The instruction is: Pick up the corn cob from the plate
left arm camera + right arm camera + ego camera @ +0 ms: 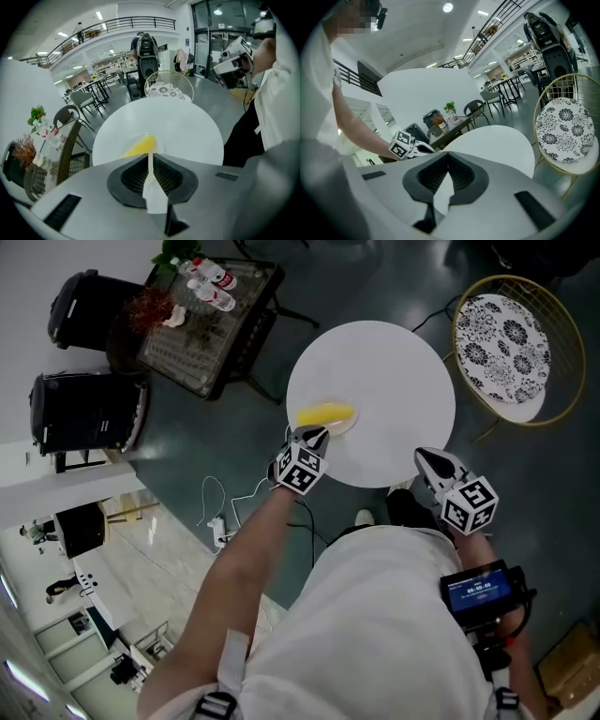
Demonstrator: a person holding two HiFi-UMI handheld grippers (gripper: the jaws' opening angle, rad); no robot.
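Left arm: the bare forearm reaches forward, and the left gripper [314, 437] tips steeply down over the counter's [394, 381] near left edge.
Left gripper: its jaws are pressed together with nothing between them, and their tips sit just beside the near end of the corn cob [326, 414]. Whether they touch it cannot be told.
Right arm: the right gripper [433, 465] is held closer to level at the counter's near right edge, well apart from the cob.
Right gripper: its jaws meet at the tips and carry nothing.
Corn cob: it is yellow and lies on the plate [349, 425] near the counter's left edge.
Hard to see: the pale plate barely stands out from the white counter. In the left gripper view the gripper's body covers the cob's near end. In the head view the torso hides most of the right forearm.
Writing: a blue screen [476, 589] near the right wrist shows print too small to read. The bottles [211, 282] on the side table carry red labels, also unreadable.
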